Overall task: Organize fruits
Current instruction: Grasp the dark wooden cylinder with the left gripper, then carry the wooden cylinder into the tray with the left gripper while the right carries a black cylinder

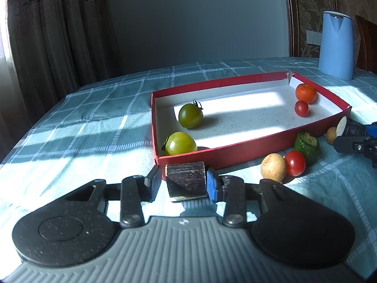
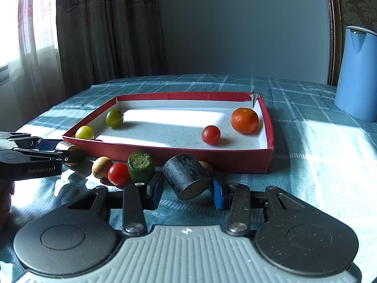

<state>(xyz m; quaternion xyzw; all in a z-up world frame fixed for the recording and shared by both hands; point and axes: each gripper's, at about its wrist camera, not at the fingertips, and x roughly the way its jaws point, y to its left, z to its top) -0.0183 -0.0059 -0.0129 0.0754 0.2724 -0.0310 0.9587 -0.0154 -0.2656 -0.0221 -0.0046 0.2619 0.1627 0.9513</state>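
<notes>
A red box (image 1: 235, 152) (image 2: 188, 156) with a white floor holds two green tomatoes (image 1: 190, 115) (image 1: 181, 143), an orange (image 1: 305, 93) (image 2: 244, 120) and a small red tomato (image 1: 301, 108) (image 2: 211, 135). My left gripper (image 1: 182, 181) is open around a dark eggplant piece (image 1: 186, 181) lying before the box; the right pad touches it, the left stands just off. My right gripper (image 2: 187, 187) is open around another dark eggplant piece (image 2: 187, 176). In front of the box lie a potato (image 1: 273, 167) (image 2: 101, 167), a red tomato (image 1: 295, 163) (image 2: 118, 174) and a green cucumber piece (image 1: 306, 145) (image 2: 141, 166).
A blue jug (image 1: 336, 46) (image 2: 358, 73) stands at the back right on the checked teal tablecloth (image 1: 94, 122). Curtains hang behind the table's left edge. A small brown fruit (image 1: 331, 135) lies beside the right gripper's eggplant piece.
</notes>
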